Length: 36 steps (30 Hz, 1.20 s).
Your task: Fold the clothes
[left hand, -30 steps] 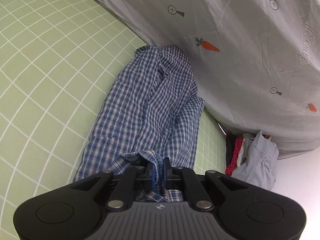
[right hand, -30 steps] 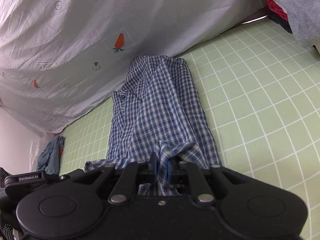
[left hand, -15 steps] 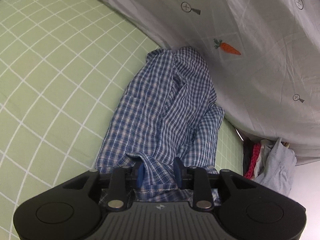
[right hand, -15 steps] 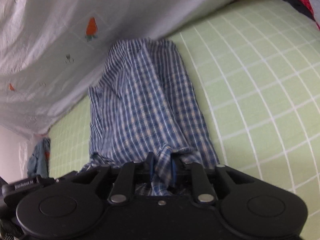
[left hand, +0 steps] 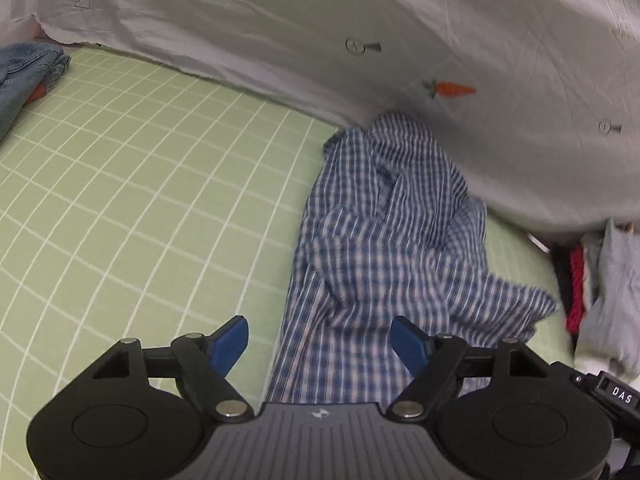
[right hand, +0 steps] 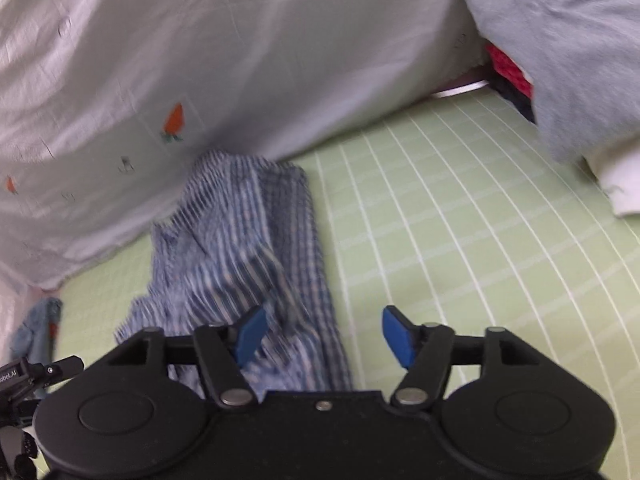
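Left wrist view: both claws letting go over the green checked bed!

Big green checked sheet [left hand: 140, 200] fills the scene, white carrot-print sheet [left hand: 400, 40] behind. Blue checked shirt [left hand: 380, 248] lies crumpled, long axis running away from the claws toward that sheet. Left claw [left hand: 320, 344] is opening, shirt hem just below, pads clear. Right claw [right hand: 322, 334] is opening too; fabric lies toward its left blue pad, untouched.

Green grid mat [left hand: 140, 184] beneath a white carrot-print sheet [left hand: 400, 40]
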Tool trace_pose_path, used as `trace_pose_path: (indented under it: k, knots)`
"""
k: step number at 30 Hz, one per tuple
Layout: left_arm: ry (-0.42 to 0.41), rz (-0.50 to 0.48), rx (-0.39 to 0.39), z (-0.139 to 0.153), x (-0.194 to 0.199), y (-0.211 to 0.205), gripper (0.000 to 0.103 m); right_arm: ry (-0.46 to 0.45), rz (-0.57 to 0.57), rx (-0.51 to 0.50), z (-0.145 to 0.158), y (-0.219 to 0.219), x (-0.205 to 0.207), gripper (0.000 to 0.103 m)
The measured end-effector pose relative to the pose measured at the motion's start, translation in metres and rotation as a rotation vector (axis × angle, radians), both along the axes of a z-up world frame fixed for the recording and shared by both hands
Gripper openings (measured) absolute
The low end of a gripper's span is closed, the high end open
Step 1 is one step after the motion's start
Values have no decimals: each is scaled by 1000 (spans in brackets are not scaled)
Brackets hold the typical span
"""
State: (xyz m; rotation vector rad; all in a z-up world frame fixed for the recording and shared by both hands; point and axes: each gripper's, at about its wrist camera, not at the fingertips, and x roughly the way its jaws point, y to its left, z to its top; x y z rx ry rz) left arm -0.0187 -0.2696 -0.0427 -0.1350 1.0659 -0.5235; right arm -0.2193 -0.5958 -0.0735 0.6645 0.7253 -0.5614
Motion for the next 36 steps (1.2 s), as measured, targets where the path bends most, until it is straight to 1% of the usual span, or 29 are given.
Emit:
trace_pose_path:
  k: [3, 5, 7, 10, 13, 19, 24, 26, 28, 33, 36]
  knots:
    - [34, -37, 67, -17, -18, -2, 79, 65, 10, 7, -15, 15, -15, 74]
    - [48, -69, 111, -25, -26, -5, 79, 94, 25, 11, -21, 23, -22, 74]
    - [67, -90, 137, -31, -29, -5, 79, 119, 41, 15, -27, 30, -26, 75]
    - [74, -90, 141, -33, -27, -6, 80, 138, 70, 7, -28, 35, -24, 79]
    - [71, -81, 143, -34, -24, -5, 82, 158, 89, -20, -28, 36, -17, 80]
    - [74, -18, 152, -34, -17, -1, 82, 179, 143, -38, -31, 39, 1, 82]
    - [97, 24, 163, -40, -8, 4, 83, 195, 178, -24, -36, 46, 4, 88]
    - [100, 21, 169, -42, -7, 3, 83, 215, 180, -24, -41, 45, 8, 88]
    - [103, 17, 175, -44, -7, 2, 83, 212, 177, -26, -43, 41, 13, 88]
    - [105, 15, 183, -46, -3, 0, 84, 201, 184, -74, -39, 33, 37, 88]
    - [79, 10, 199, -44, 1, -3, 84, 186, 200, -92, -35, 29, 59, 88]
